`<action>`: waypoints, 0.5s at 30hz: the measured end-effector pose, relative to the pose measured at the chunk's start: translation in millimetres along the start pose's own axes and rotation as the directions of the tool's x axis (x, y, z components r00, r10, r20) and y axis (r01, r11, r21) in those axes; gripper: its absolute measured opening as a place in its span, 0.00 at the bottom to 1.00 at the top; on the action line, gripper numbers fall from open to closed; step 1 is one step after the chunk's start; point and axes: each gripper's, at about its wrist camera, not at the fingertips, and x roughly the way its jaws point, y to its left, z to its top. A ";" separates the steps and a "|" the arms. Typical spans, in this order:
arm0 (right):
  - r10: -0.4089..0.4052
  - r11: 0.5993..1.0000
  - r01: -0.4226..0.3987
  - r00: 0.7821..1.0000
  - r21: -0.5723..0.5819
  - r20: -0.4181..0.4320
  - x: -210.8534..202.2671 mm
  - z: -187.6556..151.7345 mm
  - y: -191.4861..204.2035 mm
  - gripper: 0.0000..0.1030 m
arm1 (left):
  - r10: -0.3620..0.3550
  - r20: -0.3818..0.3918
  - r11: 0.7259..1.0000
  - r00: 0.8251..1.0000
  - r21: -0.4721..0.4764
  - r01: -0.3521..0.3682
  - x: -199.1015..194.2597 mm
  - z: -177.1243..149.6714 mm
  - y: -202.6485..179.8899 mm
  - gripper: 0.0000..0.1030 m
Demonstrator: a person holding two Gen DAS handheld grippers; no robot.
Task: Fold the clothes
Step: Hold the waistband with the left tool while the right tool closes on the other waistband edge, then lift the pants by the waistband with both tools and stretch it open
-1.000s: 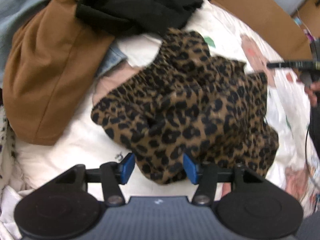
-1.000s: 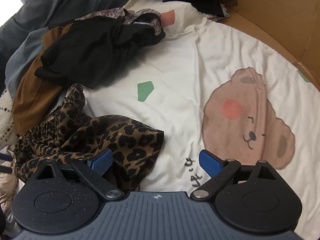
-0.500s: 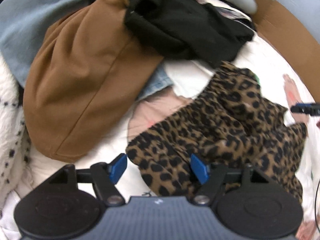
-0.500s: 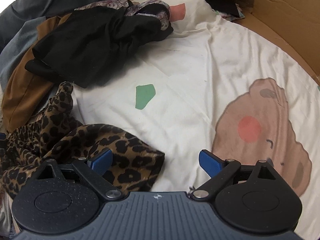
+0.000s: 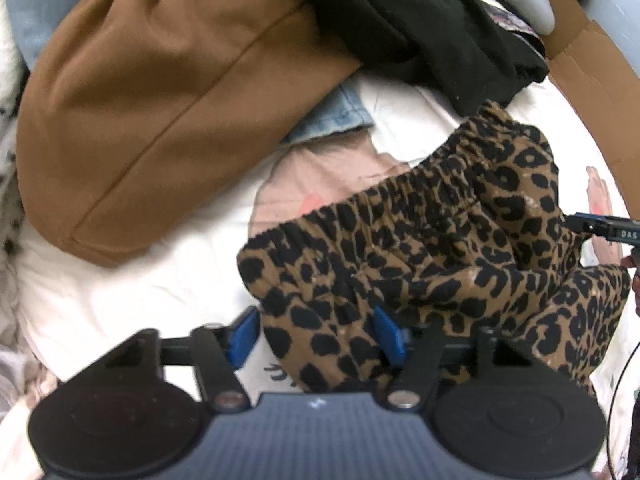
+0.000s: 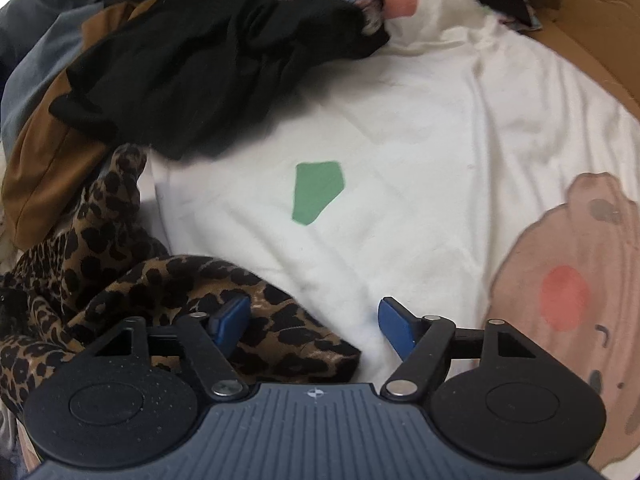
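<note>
Matt leopard-print cloth [image 5: 440, 248] lies on soft, creased cotton sheet [image 6: 400, 152].

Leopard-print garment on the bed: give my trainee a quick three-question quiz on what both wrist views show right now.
1. True or false: the leopard-print garment lies on top of the black garment.
2. Which garment overlaps the denim piece? A) brown garment B) grey pillow C) white towel
3. Fill in: cloth between the left tongs has a ____ print.

Key: 1 false; 2 A; 3 leopard.
</note>
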 end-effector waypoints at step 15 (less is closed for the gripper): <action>0.004 0.999 -0.006 0.999 -0.047 -0.044 -17.6 -15.7 -0.4 0.12 | -0.013 -0.003 1.000 1.000 0.027 0.013 -4.7 -3.6 -6.0 0.20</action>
